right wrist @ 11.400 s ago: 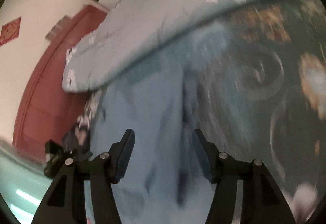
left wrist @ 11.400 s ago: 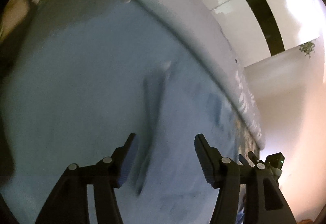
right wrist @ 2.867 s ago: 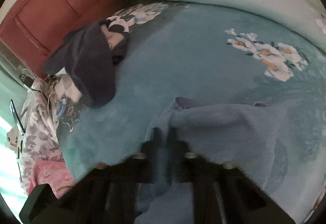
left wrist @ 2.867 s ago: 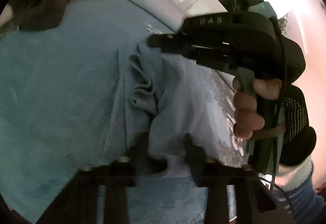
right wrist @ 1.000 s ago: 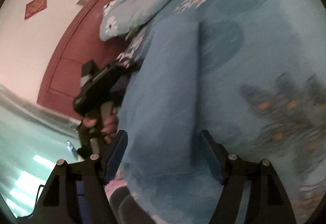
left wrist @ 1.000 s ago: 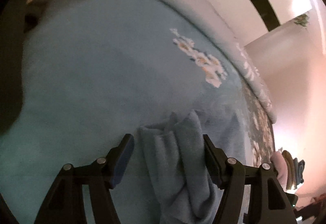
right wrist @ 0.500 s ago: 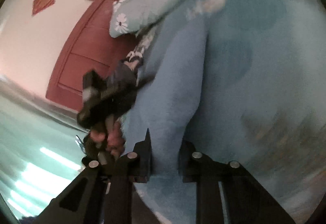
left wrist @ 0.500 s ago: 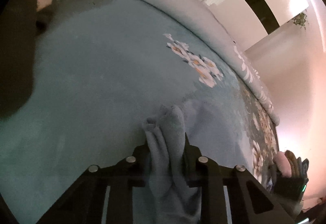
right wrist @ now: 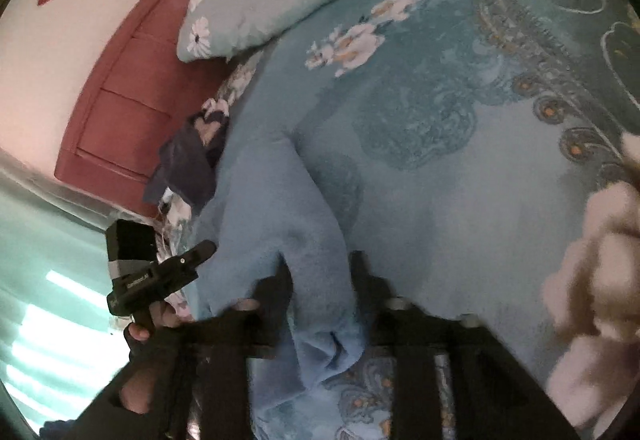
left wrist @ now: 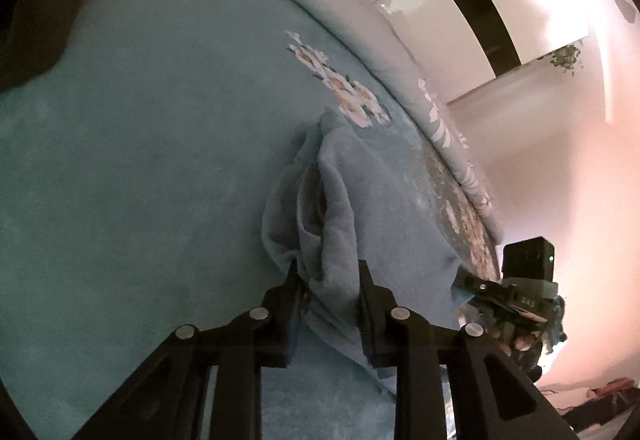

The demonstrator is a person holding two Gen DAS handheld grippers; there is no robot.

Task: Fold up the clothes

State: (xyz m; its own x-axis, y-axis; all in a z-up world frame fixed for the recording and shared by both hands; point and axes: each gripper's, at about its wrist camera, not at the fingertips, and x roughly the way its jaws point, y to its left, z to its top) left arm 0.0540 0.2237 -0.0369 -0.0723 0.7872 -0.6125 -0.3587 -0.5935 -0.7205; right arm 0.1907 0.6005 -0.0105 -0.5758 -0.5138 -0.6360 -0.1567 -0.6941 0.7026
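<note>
Both tools grip the light blue fleece garment [left wrist: 336,208], which lies bunched on the teal floral-patterned bedspread [left wrist: 140,160].

**Left gripper [left wrist: 329,272].** One second ago the jaws stood wide, straddling the fabric. They then clamped down and have just been opening slightly again. In the left wrist view a thick fold of fleece fills the narrow gap, and both pads press on it. The fold runs from 6 o'clock up toward 12 o'clock in that view.

**Right gripper [right wrist: 322,272].** The same sequence applies: wide, then clamped, then easing wider within the last half second. A rolled edge of the garment [right wrist: 280,208] sits between the jaws. The frame is blurred at the jaws, but the fabric appears pinched on both sides.

**Relative position.** The right gripper appears at 4 o'clock in the left wrist view; the left gripper appears at 8 o'clock in the right wrist view. A dark navy garment [right wrist: 188,168] lies well apart, near the red wooden headboard [right wrist: 132,80].

**Meaning for the task.** Two edges are secured, so the garment is probably ready to be lifted and carried across for a fold. The slackening jaws risk slippage.
</note>
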